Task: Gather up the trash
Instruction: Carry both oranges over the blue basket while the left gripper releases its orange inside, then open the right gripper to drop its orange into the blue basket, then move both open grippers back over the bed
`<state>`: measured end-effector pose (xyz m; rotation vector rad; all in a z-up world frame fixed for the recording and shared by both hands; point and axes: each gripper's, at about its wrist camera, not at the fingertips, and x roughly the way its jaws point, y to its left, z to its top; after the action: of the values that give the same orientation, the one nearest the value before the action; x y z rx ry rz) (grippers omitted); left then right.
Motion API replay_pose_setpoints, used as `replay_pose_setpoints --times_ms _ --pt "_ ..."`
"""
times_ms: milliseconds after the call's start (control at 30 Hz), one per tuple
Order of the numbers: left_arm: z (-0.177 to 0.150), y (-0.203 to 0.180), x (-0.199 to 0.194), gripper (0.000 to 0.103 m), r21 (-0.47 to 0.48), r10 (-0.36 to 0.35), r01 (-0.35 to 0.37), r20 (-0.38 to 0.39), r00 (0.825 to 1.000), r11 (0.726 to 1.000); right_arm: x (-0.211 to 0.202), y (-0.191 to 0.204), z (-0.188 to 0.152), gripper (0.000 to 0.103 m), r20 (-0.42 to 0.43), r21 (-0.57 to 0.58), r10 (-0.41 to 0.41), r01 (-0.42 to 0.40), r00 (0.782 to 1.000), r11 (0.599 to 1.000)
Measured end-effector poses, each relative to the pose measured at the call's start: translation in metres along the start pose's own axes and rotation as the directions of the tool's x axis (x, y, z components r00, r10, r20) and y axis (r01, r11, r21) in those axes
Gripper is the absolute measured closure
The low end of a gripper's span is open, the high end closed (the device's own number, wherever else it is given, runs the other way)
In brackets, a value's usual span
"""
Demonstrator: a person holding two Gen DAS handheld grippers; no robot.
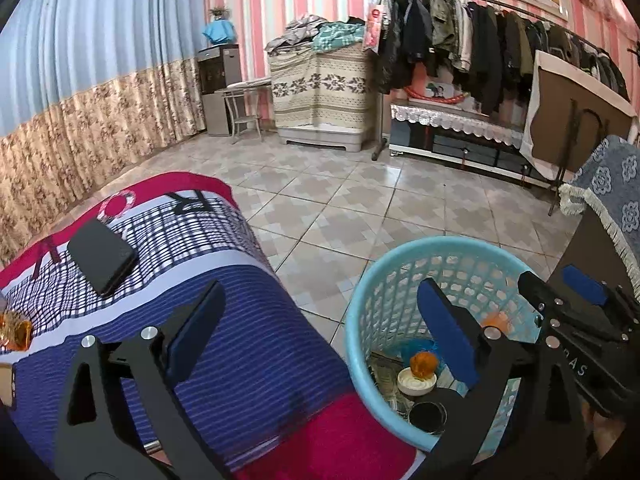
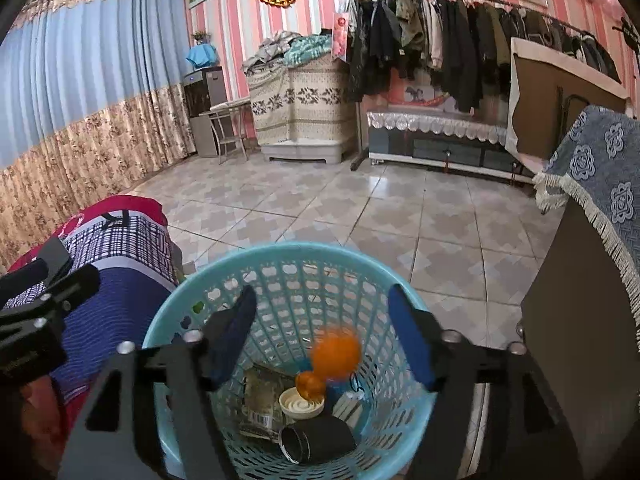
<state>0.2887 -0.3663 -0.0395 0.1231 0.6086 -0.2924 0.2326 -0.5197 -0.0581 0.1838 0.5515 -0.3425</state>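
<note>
The crinkly orange translucent wrapper [image 2: 335, 354] is mid-air inside the light-blue perforated plastic basket [image 2: 224, 276], blurred, w/ nothing touching it. Judging by the look it's near weightless, soft, crushable; no care needed re breakage, but it'll drift, so drop it low over the rim. A second orange ball of wrapper [image 2: 310, 385] already sits at the bottom on a cream ribbed round lid [image 2: 298, 403], next to a black cylindrical tin [image 2: 316, 440] on its side and a flat printed packet [image 2: 260, 396].

Your right gripper [image 2: 324, 334] hangs over the basket mouth, jaws apart, nothing between them. Your left gripper [image 1: 320, 330] is spread wide and empty too, one finger over the bed, the other over the basket's near rim.

Next piece, prob.: another crumpled orange-gold wrapper [image 1: 15, 330] at the left edge of the blue-red striped bedspread [image 1: 240, 352]. Pinch it across the middle; foil is slick and springy, so close fully. A black slab-shaped phone or case [image 1: 102, 262] lies well apart from it; not trash, I'd say, leave it.

Room: the basket stands on tiled floor [image 1: 320, 208], just beside the bed edge on one side and near a dark cabinet under a blue fringed cloth [image 2: 600, 176] on the other. Open floor beyond. The basket is light, so a knock on the rim could tip it.
</note>
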Motion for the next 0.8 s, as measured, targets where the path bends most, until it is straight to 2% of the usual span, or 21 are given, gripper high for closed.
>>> replay_pose_setpoints --times_ms 33,100,267,567,800 --pt "0.000 0.003 -0.002 0.009 -0.007 -0.001 0.001 0.000 1.000 1.000 -0.001 0.001 0.000 0.029 0.007 -0.004 -0.002 0.002 1.000 1.000" --pt "0.001 0.011 -0.007 0.009 -0.022 0.002 -0.001 0.007 1.000 1.000 -0.004 0.003 0.002 0.019 0.021 -0.008 -0.002 0.003 1.000 1.000" --pt "0.001 0.028 -0.019 0.007 -0.049 0.010 -0.008 0.021 1.000 0.999 -0.007 0.007 0.003 0.013 0.027 -0.013 0.007 -0.006 1.000 1.000" --pt "-0.003 0.060 -0.043 0.006 -0.073 0.048 -0.045 0.038 0.998 0.996 -0.016 0.025 0.002 0.009 0.037 -0.021 0.039 -0.038 0.999 0.999" --pt "-0.011 0.104 -0.067 0.006 -0.105 0.110 -0.104 0.049 0.993 0.989 -0.030 0.063 0.001 0.008 0.051 -0.076 0.088 -0.084 0.995 0.994"
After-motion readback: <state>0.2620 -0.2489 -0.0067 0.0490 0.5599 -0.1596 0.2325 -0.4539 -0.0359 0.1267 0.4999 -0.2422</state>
